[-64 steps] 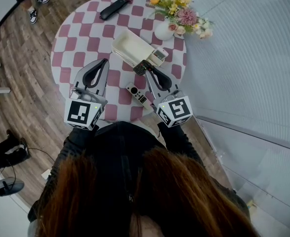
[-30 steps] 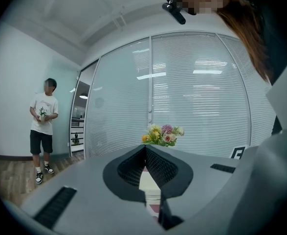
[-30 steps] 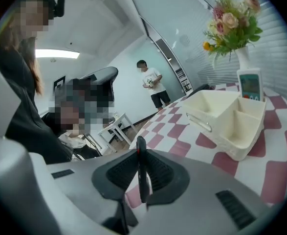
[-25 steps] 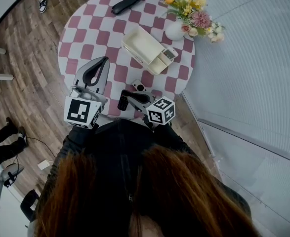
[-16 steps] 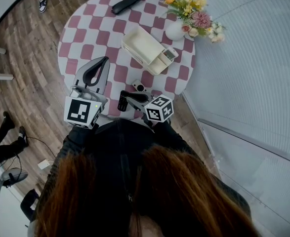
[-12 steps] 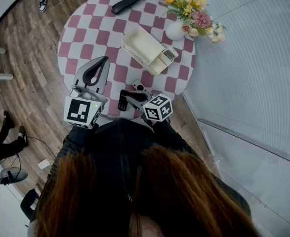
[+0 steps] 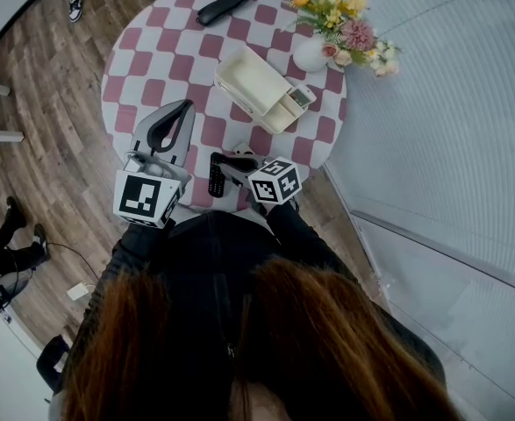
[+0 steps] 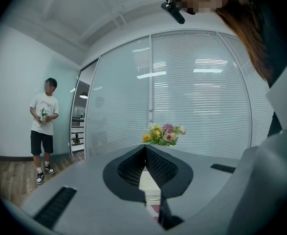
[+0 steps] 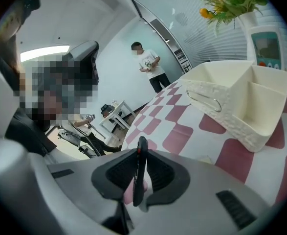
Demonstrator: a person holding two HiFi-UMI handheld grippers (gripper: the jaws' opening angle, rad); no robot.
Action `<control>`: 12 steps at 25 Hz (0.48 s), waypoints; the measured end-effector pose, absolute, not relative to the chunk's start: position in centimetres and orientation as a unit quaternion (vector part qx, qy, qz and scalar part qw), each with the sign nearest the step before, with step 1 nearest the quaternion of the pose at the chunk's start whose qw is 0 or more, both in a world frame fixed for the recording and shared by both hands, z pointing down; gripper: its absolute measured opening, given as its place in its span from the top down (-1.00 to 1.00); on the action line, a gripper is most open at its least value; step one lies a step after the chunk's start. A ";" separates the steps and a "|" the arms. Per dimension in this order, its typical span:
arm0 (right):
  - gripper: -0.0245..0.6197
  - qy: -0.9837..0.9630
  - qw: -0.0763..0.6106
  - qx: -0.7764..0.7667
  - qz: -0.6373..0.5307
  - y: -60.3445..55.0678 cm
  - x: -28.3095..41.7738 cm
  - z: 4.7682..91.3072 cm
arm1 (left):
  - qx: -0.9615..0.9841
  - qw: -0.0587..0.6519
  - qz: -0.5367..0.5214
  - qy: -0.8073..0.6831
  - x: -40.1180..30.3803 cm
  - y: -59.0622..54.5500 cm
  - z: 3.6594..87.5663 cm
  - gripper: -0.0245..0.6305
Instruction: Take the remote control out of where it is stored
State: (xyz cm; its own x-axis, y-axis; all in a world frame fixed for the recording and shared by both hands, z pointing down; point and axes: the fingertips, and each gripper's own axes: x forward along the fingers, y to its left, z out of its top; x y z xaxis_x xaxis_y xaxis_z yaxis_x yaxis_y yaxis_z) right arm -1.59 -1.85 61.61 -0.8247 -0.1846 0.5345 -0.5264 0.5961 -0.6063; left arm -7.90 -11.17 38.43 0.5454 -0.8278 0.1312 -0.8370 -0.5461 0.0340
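My right gripper (image 7: 217, 170) hangs over the near edge of the round checked table (image 7: 143, 60), jaws pointing left. It is shut on a slim black remote (image 7: 215, 181), which shows edge-on between the pads in the right gripper view (image 9: 140, 170). The cream storage box (image 7: 255, 84) stands farther back on the table, right of centre (image 9: 236, 99). A white remote with a screen (image 7: 300, 97) leans at its right end (image 9: 266, 47). My left gripper (image 7: 183, 107) hovers over the table's near left part, shut and empty, its tips touching (image 8: 145, 148).
A second black remote (image 7: 226, 5) lies at the far edge. A vase of flowers (image 7: 327, 26) stands at the back right, by the glass wall. A small white remote (image 7: 242, 151) peeks out beside the right gripper. A person (image 8: 43, 121) stands off to the left on the wooden floor.
The right gripper has come back from the storage box to the near table edge with the black remote. Over the last second it has shifted a little up and left. The left gripper has stayed put.
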 end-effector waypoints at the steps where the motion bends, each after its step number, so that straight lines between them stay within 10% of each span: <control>1: 0.73 -0.866 0.213 0.206 0.403 -2.1 -1.6 61.8 | 0.878 0.047 0.050 -0.474 -7.9 -11.2 38.4 0.90; 12: 0.69 -0.845 0.213 0.217 0.440 -3.9 -1.4 64.3 | 0.877 0.046 0.054 -0.475 -7.9 -11.2 38.5 0.90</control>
State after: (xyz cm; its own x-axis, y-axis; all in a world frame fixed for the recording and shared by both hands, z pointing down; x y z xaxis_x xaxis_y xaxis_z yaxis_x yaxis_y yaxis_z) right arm -1.37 -3.91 64.33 -0.8151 -0.1784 0.5511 -0.5538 0.5192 -0.6510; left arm -7.94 -11.16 38.53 0.5419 -0.8288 0.1396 -0.8389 -0.5435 0.0297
